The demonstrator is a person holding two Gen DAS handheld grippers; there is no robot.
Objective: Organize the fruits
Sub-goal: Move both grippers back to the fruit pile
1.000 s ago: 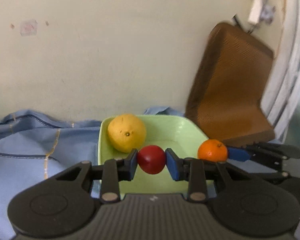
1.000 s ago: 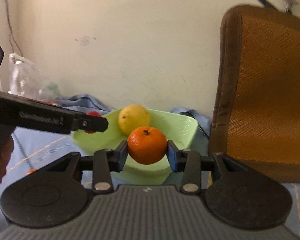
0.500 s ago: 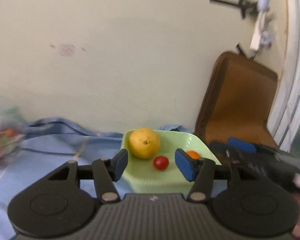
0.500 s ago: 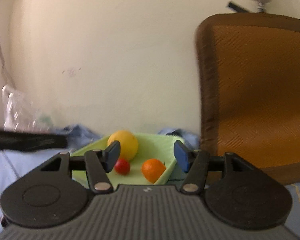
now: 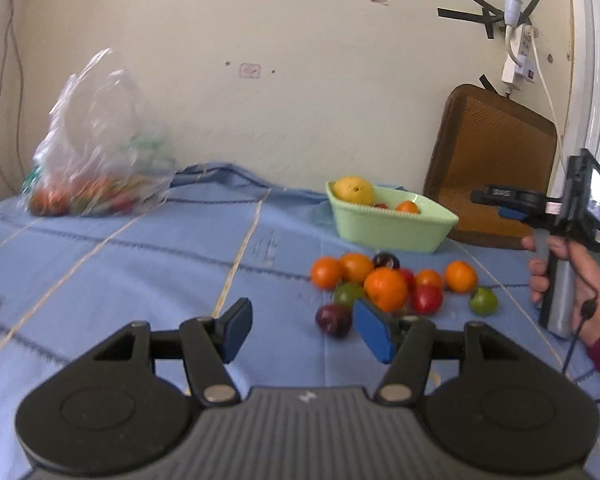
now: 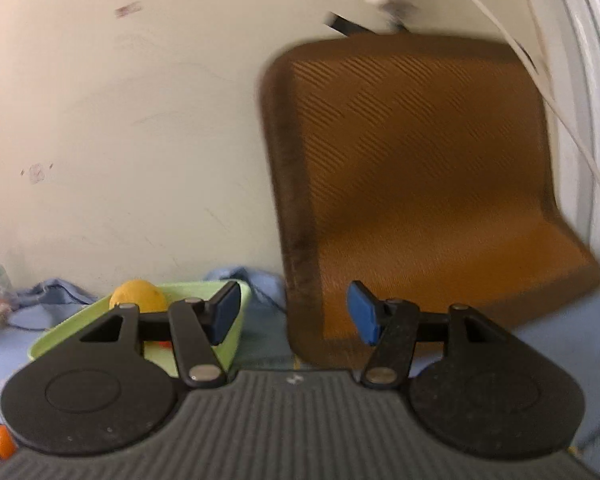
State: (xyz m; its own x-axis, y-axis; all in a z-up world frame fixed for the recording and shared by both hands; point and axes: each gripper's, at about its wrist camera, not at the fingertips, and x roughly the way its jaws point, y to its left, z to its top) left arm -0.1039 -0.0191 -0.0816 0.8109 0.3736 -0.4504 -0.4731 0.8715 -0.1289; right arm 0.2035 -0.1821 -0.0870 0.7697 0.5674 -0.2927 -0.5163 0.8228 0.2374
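Observation:
A pale green bowl (image 5: pixel 392 230) stands at the back right of the blue cloth and holds a yellow lemon (image 5: pixel 354 190), a small red fruit and an orange (image 5: pixel 407 207). A pile of loose fruit (image 5: pixel 384 286), oranges, red, green and dark purple ones, lies in front of it. My left gripper (image 5: pixel 302 330) is open and empty, low over the cloth to the left of the pile. My right gripper (image 6: pixel 292 314) is open and empty, held up right of the bowl (image 6: pixel 232 340); it also shows in the left wrist view (image 5: pixel 512 212).
A clear plastic bag (image 5: pixel 96 152) with more fruit sits at the back left against the wall. A brown mesh cushion (image 5: pixel 496 164) leans on the wall behind the bowl. A power strip and cable (image 5: pixel 520 64) hang above it.
Both grippers opened and dropped the red fruit and the orange into the bowl, then pulled back. The left now sits far back over the cloth; the right swung right toward the cushion.

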